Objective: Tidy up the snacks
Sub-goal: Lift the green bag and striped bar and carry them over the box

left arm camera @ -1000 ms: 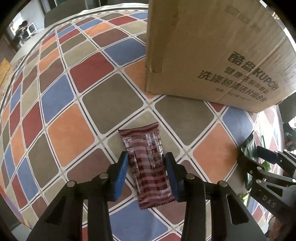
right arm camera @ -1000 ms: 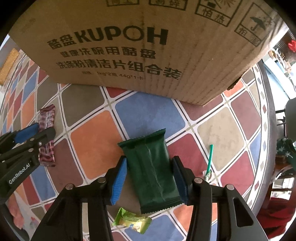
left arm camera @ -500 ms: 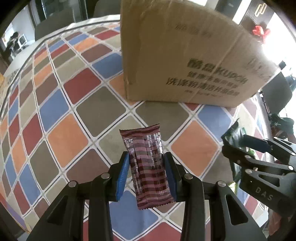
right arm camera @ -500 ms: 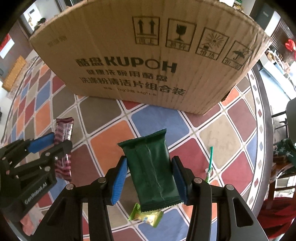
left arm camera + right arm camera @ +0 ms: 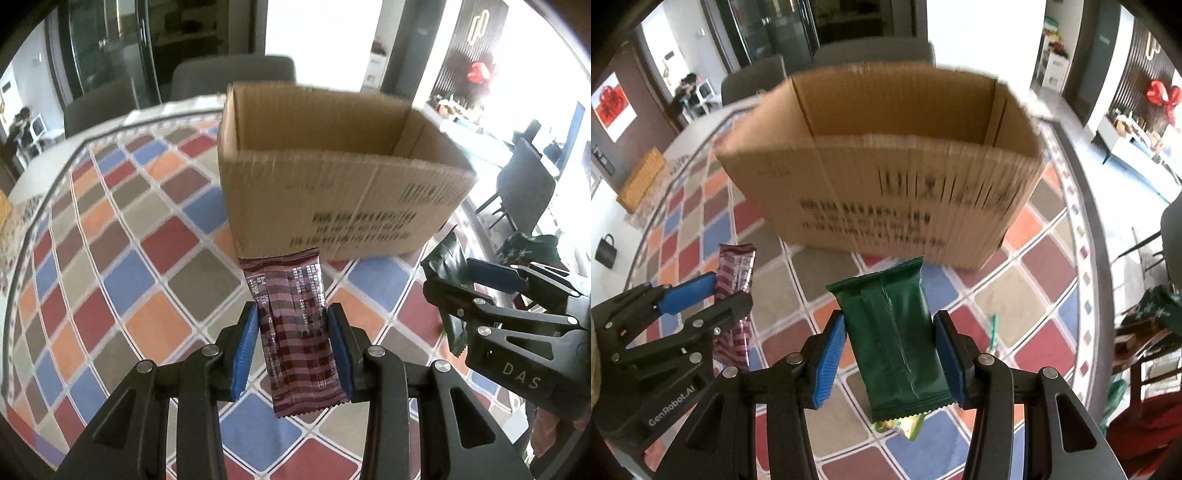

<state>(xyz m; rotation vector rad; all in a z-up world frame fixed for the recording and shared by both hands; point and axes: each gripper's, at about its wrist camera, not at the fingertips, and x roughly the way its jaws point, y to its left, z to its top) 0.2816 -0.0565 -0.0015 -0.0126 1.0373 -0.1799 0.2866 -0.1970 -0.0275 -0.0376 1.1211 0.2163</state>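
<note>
Looking along the left gripper (image 5: 291,345), its blue pads are pressed against both long edges of a maroon striped snack bar (image 5: 295,332), which hangs clear above the table (image 5: 122,258) with its checked cloth of red, blue, orange and grey squares. Beyond the bar stands an open cardboard box (image 5: 332,192), its printed side blurred and its floor hidden behind the near wall. Toward the table's right edge the right gripper (image 5: 454,280) shows, a dark green wrapper between its fingers. From the right wrist, the right gripper (image 5: 890,350) is clamped on a green snack pack (image 5: 894,343), also held off the cloth, with the box (image 5: 886,177) ahead. A small yellow-green packet (image 5: 901,426) lies on the table beneath the pack, and a thin green stick (image 5: 993,328) lies just right of the gripper. At left, the left gripper (image 5: 720,295) holds the maroon bar (image 5: 735,273).
</note>
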